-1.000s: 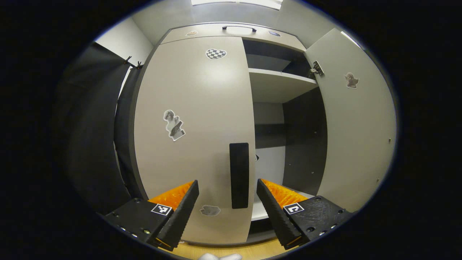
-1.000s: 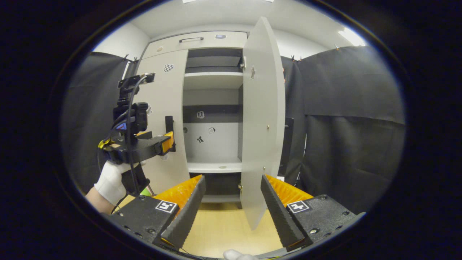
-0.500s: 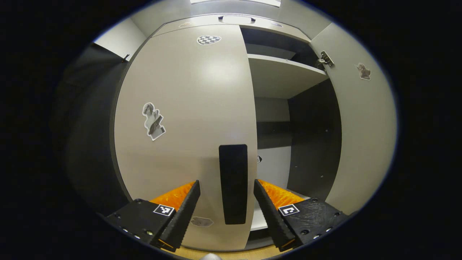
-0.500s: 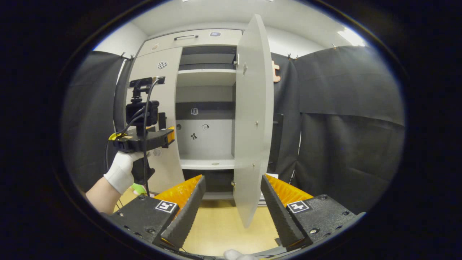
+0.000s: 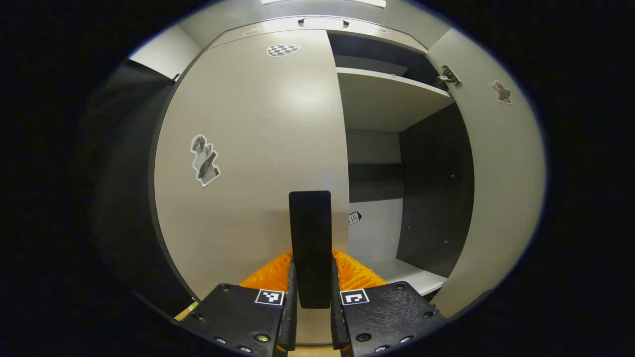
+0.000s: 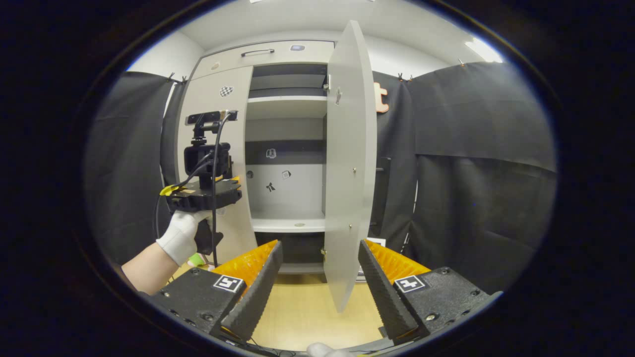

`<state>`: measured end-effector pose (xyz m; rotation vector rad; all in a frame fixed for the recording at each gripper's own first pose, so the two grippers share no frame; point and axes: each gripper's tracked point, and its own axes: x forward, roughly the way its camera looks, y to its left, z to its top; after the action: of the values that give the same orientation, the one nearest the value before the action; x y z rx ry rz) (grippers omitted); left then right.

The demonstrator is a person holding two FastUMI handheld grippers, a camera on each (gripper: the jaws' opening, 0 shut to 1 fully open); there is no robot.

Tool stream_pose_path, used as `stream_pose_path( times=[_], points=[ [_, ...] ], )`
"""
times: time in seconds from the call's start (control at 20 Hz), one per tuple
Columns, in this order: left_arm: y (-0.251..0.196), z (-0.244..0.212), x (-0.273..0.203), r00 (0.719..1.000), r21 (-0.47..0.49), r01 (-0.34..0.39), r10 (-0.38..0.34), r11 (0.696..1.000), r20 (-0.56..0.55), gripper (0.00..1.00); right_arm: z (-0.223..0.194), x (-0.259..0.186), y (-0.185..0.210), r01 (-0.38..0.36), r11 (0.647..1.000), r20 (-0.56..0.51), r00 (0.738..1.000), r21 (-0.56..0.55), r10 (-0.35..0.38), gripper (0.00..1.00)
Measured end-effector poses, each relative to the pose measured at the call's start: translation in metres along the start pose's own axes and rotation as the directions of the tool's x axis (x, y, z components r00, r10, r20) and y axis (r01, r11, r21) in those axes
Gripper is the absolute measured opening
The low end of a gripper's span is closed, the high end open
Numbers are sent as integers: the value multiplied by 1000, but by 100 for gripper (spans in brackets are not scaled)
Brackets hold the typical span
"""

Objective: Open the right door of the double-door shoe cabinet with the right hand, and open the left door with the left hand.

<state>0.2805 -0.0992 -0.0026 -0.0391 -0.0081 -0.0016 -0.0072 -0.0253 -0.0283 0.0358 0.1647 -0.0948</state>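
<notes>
The beige left door (image 5: 258, 148) of the shoe cabinet stands closed, with a flat black handle (image 5: 310, 233) near its inner edge. My left gripper (image 5: 311, 292) is shut on that handle, one finger pressing each side. In the right gripper view the left gripper (image 6: 233, 186) sits against the left door (image 6: 218, 218), held by a white-gloved hand (image 6: 181, 235). The right door (image 6: 347, 158) is swung wide open, edge toward me. My right gripper (image 6: 317, 277) is open with nothing between its fingers, back from the cabinet and apart from the door.
Inside the cabinet are a pale shelf (image 5: 387, 99) up high and a lower shelf (image 6: 287, 225). A closed top drawer with a bar handle (image 6: 260, 52) sits above. Black cloth walls (image 6: 471, 173) flank the cabinet. Light wood floor (image 6: 302, 312) lies below.
My left gripper moved forward onto the left door's black handle and its fingers closed on it. The right gripper stayed open and nearly still; the right door stayed open.
</notes>
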Motion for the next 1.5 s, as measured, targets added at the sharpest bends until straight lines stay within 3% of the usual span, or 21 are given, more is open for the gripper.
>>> stream_pose_path(
  times=[0.15, 0.2, 0.3, 0.7, 1.05, 1.5],
  points=[
    [2, -1, 1, 1000, -22, -5, 5, 1000, -4, 16, -1, -5, -1, -8, 1000, -3, 1000, 3, 8, 96],
    [1, 1, -1, 1000, -20, -5, 5, 1000, -3, 19, -3, -7, -2, -10, 1000, -6, 1000, 6, 10, 96],
    [2, 0, -2, 1000, -19, 0, 0, 1000, -6, 7, -3, -11, -4, -13, 1000, -8, 1000, 12, 13, 96],
    [2, 2, -20, 999, -36, 32, -32, 999, -6, 7, -1, -22, -9, -40, 999, 4, 999, 12, 40, 96],
    [11, 2, -50, 997, -47, 81, -81, 996, -8, 7, -13, -30, 11, -139, 990, -7, 990, 19, 139, 96],
    [27, 3, -83, 997, -41, 77, -77, 996, -16, 7, -15, -31, 24, -187, 982, 1, 982, 10, 187, 96]
  ],
)
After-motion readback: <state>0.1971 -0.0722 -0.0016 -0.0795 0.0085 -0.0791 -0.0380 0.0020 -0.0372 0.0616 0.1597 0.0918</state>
